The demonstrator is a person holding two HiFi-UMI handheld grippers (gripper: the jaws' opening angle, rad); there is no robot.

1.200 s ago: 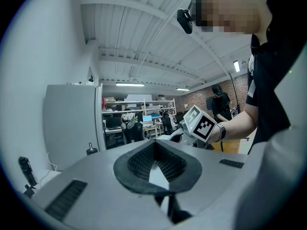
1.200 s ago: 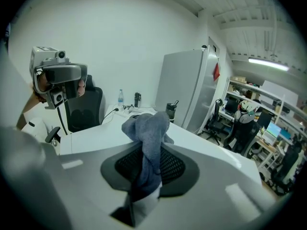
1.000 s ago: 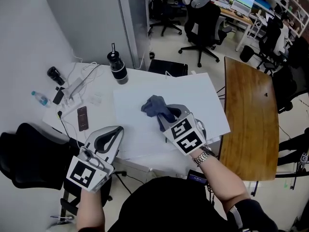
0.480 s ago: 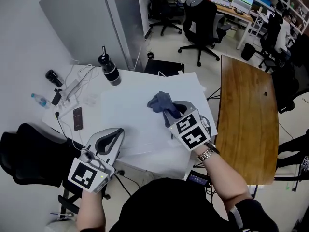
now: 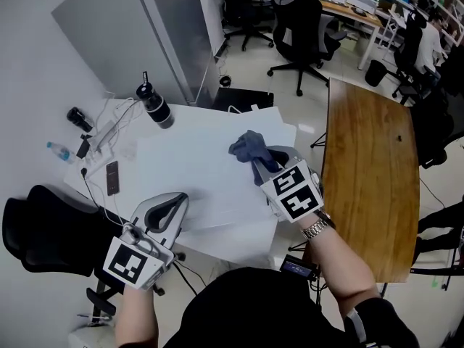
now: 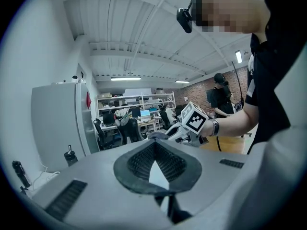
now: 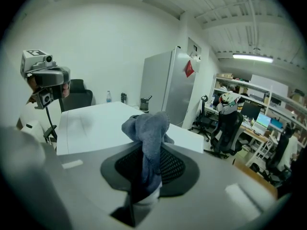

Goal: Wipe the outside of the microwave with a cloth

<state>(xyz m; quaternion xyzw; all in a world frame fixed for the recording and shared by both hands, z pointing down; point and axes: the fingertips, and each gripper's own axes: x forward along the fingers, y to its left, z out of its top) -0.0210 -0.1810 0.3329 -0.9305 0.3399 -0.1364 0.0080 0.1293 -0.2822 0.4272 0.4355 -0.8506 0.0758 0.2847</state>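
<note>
My right gripper [image 5: 261,159] is shut on a crumpled grey-blue cloth [image 5: 249,144], held above the right part of the white table [image 5: 181,158]. In the right gripper view the cloth [image 7: 146,128] sticks up from between the pads and hides the gap. My left gripper [image 5: 172,200] hangs over the table's near left edge, shut with nothing in it. In the left gripper view its pads meet at the tips [image 6: 155,145], and the cloth [image 6: 156,135] shows beyond them. No microwave is in any view.
A black bottle [image 5: 154,107], a phone [image 5: 111,177], a power strip with cables [image 5: 101,133] and a small water bottle [image 5: 58,151] lie on the table's left side. A wooden table [image 5: 366,172] stands to the right, a tall grey cabinet [image 5: 138,35] behind, a black chair [image 5: 43,230] at left.
My right gripper has carried the cloth from the middle of the table toward its right edge. The left gripper has shifted the same way along the near edge.
</note>
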